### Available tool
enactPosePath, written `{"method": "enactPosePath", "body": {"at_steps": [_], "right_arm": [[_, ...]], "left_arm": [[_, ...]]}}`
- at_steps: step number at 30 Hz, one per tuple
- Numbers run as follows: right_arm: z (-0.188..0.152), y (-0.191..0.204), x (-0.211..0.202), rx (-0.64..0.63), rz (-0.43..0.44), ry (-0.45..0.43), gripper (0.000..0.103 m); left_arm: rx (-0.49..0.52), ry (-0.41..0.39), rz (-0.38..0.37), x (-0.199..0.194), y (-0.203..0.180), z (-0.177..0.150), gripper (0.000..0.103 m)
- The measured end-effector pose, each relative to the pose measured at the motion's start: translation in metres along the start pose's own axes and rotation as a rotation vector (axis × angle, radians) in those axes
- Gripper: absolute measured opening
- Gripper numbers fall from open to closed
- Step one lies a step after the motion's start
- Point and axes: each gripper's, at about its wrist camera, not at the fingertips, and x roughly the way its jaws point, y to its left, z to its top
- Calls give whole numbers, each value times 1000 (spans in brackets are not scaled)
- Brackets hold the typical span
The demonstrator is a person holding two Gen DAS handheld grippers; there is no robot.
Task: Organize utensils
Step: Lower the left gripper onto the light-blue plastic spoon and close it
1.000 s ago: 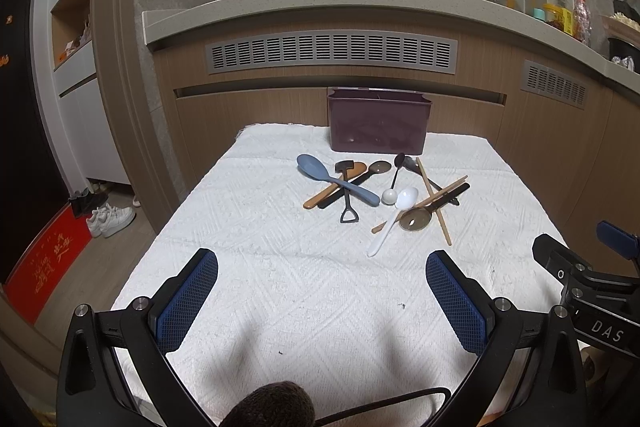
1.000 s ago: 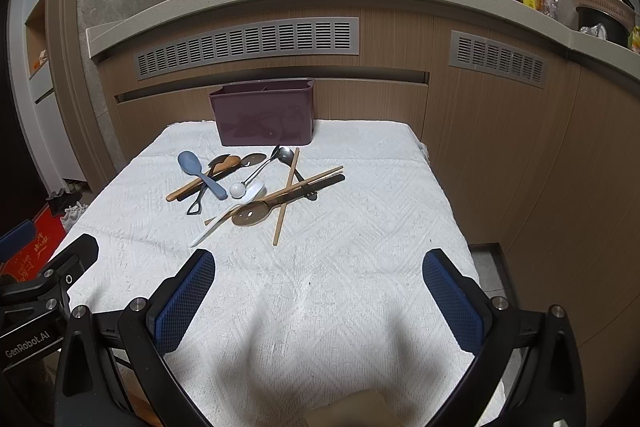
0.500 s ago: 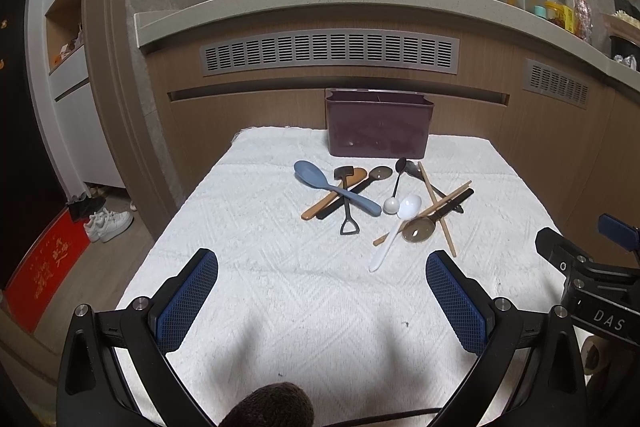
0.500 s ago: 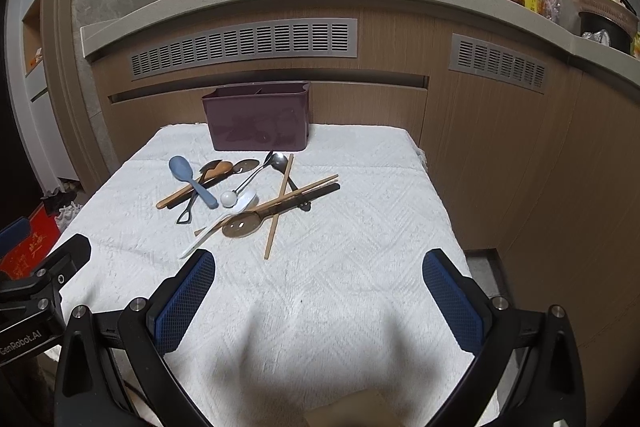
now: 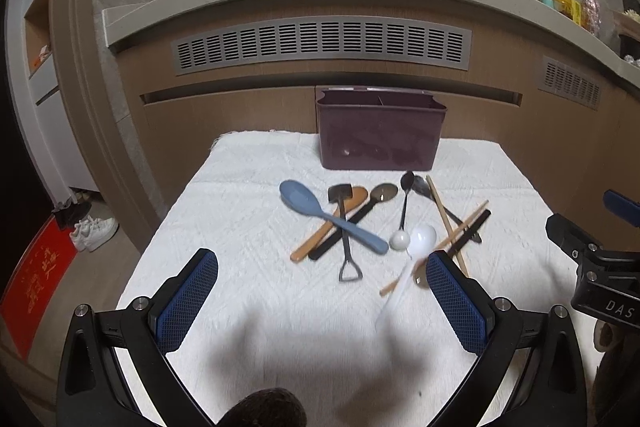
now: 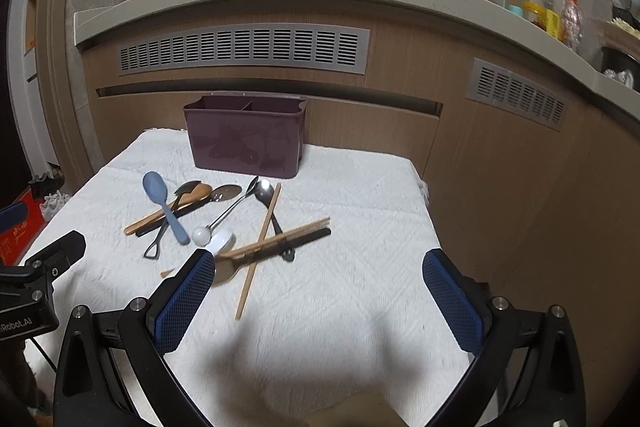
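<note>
Left claw [image 5: 322,301] and right claw [image 6: 318,301], both spread wide and empty, poised over the white-clothed table [image 5: 248,211] short of the pile of utensils [image 5: 384,223] lying crossed in front of the purple caddy [image 5: 380,135]. Best begun with an outlying piece: blue spoon [image 5: 300,201] gripped mid-handle, lifted clear of the black shovel-handled spoon [image 5: 345,227] beneath, then dropped upright into one compartment
</note>
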Motion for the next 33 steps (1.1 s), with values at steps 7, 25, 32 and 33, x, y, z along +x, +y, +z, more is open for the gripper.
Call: {"method": "enactPosePath", "body": {"at_steps": [7, 25, 32, 33], "right_arm": [[35, 0, 43, -11, 27, 2, 103], [67, -5, 127, -66, 34, 42, 100], [59, -14, 140, -25, 64, 96, 92], [59, -14, 141, -23, 68, 98, 92]], "left_arm": [[-35, 20, -116, 53, 23, 40, 103], [-165, 346, -13, 210, 42, 48, 89], [-185, 399, 39, 230, 37, 47, 83], [-187, 390, 38, 230, 37, 46, 81]]}}
